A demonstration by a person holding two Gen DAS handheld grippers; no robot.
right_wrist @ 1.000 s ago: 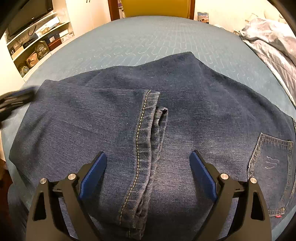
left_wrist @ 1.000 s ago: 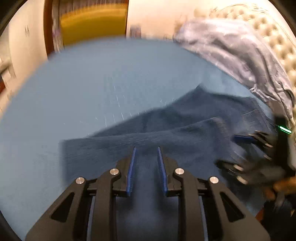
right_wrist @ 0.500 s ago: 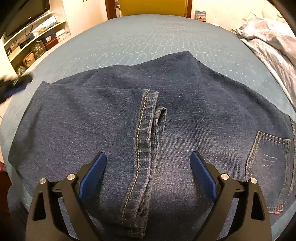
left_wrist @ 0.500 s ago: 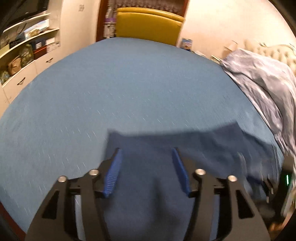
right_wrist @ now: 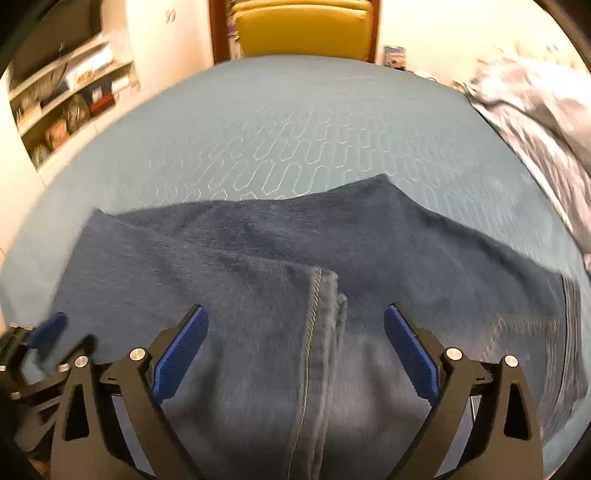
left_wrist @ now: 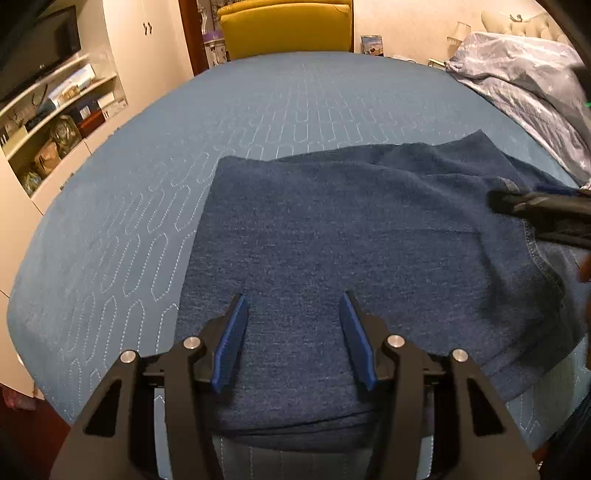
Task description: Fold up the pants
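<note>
- Far left of the room there's a built-in shelf unit (left_wrist: 62, 110) stuffed with boxes and bits, and a dark TV (left_wrist: 40, 55) mounted above it.
- The blue quilted bedspread (left_wrist: 147, 192) takes up most of both views, with stitched oblong loops all over it.
- Left gripper (left_wrist: 293, 332) is spread open with nothing between its blue pads (left_wrist: 229, 343). It hangs over the left part of the jeans, close to the near edge of the bed.
- The jeans (left_wrist: 351, 240) are lying on the bedspread, folded over on themselves: a neat straight fold edge on the left, and the fabric runs off toward the right.
- In the right wrist view you can see a hem (right_wrist: 316, 332) with pale stitching running down the middle of the denim, sitting on top of the layer under it.
- Right gripper (right_wrist: 295, 347) is also wide open and empty, straddling that hem from above. Can't really tell if it's touching the cloth, since the shot is motion-blurred.
- Back pocket (right_wrist: 528, 332) shows up as a smear on the right side of the denim.
- Behind the bed, a yellow chair (left_wrist: 284, 29) sits roughly centre.
- Far right, a crumpled light blue duvet (left_wrist: 524, 74) is heaped along the edge of the bed, just past the jeans.
</note>
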